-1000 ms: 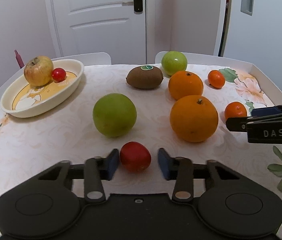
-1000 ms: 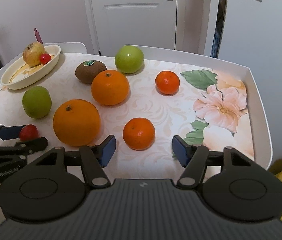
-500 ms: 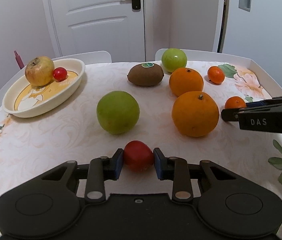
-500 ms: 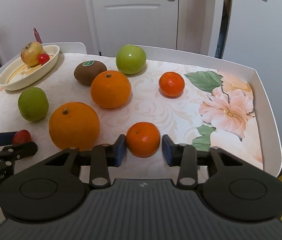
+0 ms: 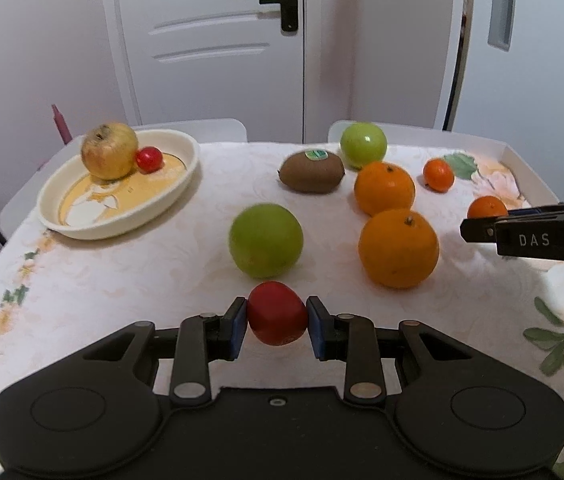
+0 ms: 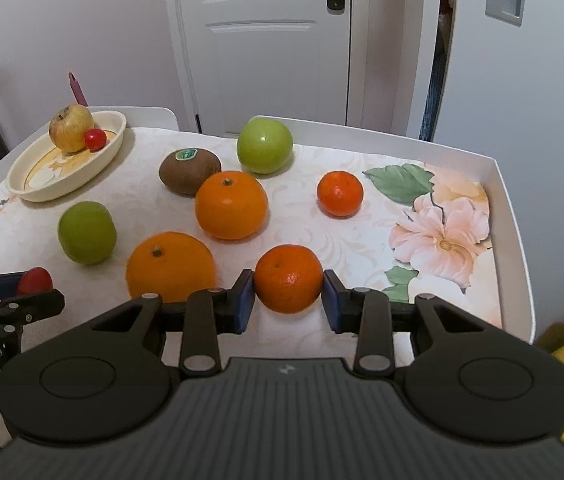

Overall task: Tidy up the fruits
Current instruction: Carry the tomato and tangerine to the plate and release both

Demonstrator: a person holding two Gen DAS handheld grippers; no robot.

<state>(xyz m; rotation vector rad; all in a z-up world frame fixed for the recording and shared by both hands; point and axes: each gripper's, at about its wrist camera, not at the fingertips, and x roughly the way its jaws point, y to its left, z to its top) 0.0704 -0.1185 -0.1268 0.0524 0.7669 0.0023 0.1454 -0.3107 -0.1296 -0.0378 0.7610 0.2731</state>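
1. The left gripper (image 5: 277,322), which was standing open around the small red fruit (image 5: 277,313) a second ago, is now gripping it, both blue pads pressing on its sides.
2. The right gripper (image 6: 288,300) was likewise open around the near mandarin (image 6: 288,278) a second ago and is now clamping it between its pads.
3. Both fruits are sitting higher against the cloth than half a second ago, so both hands seem to be lifting; whether either fruit is clear of the desk (image 6: 362,248) is hard to say, as the gripper bodies are hiding the undersides.
4. For the task, this is reading as two picks made at once, with the carry coming next. The oval dish (image 5: 186,176) at the far left is already holding a yellowish apple (image 5: 109,156) and a second small red fruit (image 5: 149,159), so it is the likely home for the red one; where the mandarin is going, nothing is showing.
5. Waiting loose on the desk are two green apples, a kiwi (image 5: 311,172), two large oranges and a far mandarin (image 6: 340,193).
6. The nearest green apple (image 5: 266,240) and the nearest large orange (image 6: 170,266) are looking blurred.
7. The hands holding the grippers are almost wholly out of view.
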